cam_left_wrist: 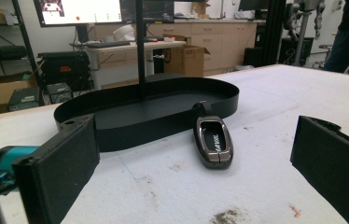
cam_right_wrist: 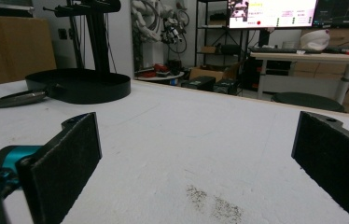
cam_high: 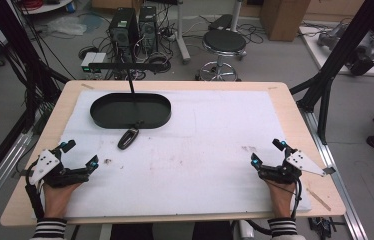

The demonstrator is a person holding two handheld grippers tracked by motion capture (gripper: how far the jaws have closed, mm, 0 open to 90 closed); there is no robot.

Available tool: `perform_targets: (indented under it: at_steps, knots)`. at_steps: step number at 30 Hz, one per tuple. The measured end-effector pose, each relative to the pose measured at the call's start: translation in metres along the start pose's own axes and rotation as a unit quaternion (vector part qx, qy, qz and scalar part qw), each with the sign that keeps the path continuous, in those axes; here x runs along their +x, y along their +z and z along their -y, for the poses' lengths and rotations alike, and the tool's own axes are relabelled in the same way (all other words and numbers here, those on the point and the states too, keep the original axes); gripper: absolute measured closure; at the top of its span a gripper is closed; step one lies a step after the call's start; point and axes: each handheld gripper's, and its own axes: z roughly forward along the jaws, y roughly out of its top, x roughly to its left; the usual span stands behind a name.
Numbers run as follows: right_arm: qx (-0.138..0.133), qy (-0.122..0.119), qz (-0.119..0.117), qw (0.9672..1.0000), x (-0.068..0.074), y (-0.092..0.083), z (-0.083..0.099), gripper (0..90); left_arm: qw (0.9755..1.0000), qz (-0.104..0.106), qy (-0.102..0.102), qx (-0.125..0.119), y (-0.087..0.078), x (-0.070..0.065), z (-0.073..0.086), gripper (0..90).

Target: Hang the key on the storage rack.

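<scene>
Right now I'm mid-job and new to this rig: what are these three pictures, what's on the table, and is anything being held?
There is no robot arm here. A person sits at the table with a hand-held tool in each hand: the left gripper and the right gripper, each with two black padded jaws.

The high view looks down from above the person's side, so the forearms come in from the bottom. The other two pictures come from cameras riding on each gripper, looking out along its own jaws.

On the white mat lies a black oval tray with a thin upright post, and a dark car key fob on the mat in front of it, its far end right at the tray wall. Some dirt specks mark the mat.

Nothing is held. Both pairs of jaws stand wide open with only mat between them; the left gripper faces the fob.
</scene>
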Motion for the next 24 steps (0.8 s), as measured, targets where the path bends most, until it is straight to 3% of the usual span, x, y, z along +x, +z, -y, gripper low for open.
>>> perform_targets:
  at_steps: [16, 22, 24]
  knots:
    - [0.001, -0.002, 0.000, 1.0000, 0.0010, -0.0005, 0.0001, 0.4, 1.0000, -0.003, -0.002, 0.000, -0.0001, 0.0004, -0.0002, 1.7]
    - [0.001, -0.006, 0.000, 1.0000, 0.0014, -0.0003, 0.0001, 0.4, 0.9997, -0.009, -0.021, 0.003, -0.0008, 0.0036, -0.0015, 1.7]
    - [0.001, -0.006, 0.000, 1.0000, 0.0015, -0.0002, 0.0001, 0.4, 0.9998, -0.009, -0.018, 0.003, -0.0017, 0.0054, -0.0040, 1.7]
